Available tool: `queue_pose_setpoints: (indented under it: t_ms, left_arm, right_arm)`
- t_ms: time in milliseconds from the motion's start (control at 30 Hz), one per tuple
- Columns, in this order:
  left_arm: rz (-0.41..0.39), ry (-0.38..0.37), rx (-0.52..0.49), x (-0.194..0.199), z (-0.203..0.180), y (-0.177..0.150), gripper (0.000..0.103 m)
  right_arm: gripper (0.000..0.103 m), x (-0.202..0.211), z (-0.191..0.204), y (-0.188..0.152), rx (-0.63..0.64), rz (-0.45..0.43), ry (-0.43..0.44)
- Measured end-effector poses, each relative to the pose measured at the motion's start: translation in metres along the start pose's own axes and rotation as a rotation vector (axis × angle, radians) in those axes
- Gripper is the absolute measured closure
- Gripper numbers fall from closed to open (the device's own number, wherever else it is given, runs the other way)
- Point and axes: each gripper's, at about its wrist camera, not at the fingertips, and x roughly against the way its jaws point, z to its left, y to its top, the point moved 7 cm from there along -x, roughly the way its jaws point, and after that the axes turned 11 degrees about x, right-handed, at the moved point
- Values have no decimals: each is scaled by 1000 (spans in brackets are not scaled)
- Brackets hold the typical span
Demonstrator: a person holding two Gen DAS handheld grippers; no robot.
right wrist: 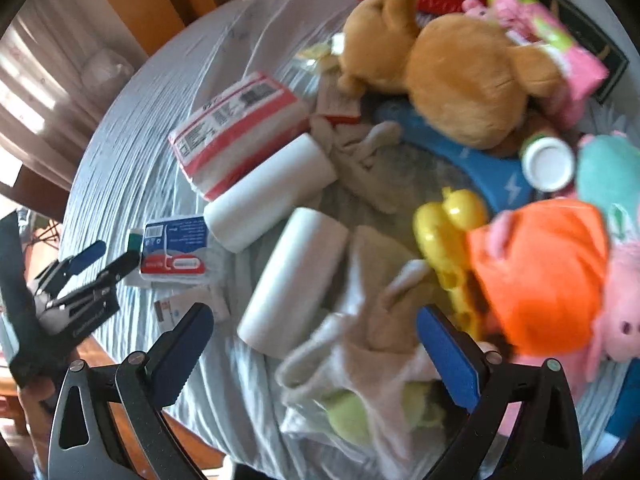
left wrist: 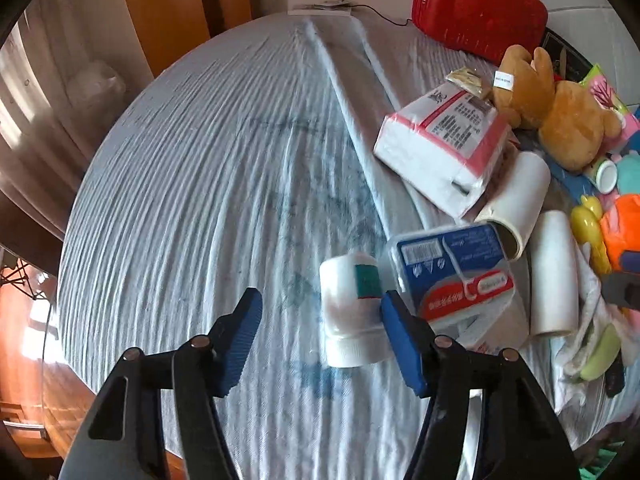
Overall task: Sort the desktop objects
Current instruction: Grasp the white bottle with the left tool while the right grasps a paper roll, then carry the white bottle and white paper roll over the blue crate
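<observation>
Just ahead of the left gripper (left wrist: 322, 330), jaws spread and empty, lay a white bottle (left wrist: 352, 308), touching its right finger, long axis pointing away. Farther off, the right gripper (right wrist: 316, 350) gaped over crumpled cloths (right wrist: 360, 356).

Both grippers wide open
Left gripper (left wrist: 322, 334) and right gripper (right wrist: 314, 350) reach forward, jaws spread, gripping nothing
</observation>
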Motion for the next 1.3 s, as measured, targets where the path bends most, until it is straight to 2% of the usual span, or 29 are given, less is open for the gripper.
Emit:
queue_pose_setpoints:
  t_ms: [100,133,167,233,300,500,533,633,767,933,1000,1300]
  left_arm:
    - [38,23,-20,-12,-2,-6,42]
    - [42,32,-26,-16,-3,-7,44]
    - [49,28,-28,-18,-5,-9,51]
    - [57,6,-8,-17,-8,-11,57]
    - [65,-1,-5,-14,-11,-14,67]
    - [34,6,-6,6,-12,-21,68]
    - [24,4,-2,12,-12,-21,68]
    - [-2,5,-2,27,-13,-21,68]
    - [-54,-3,-18,51,-25,-14,68]
    - [-117,-45,-49,79,-53,5,68]
    - [-137,-64,-68,77,-54,21,68]
    - [-237,-185,-205,134,-142,31,68]
  right_arm:
    - [2,-9,6,2,-5,24,24]
    - [10,-12,8,2,-4,36,23]
    - [21,-15,9,2,-1,47,20]
    - [33,-19,8,3,-3,67,5]
    - [33,-22,8,3,-8,81,6]
    - [35,-39,9,8,-3,107,-4]
    - [42,-42,10,9,1,109,-6]
    - [51,-50,9,13,0,114,-22]
    - [53,-31,3,17,-26,50,2]
    - [56,20,-5,22,-28,-74,17]
    - [56,39,-8,22,-32,-117,26]
    - [56,138,-50,18,-114,-334,1]
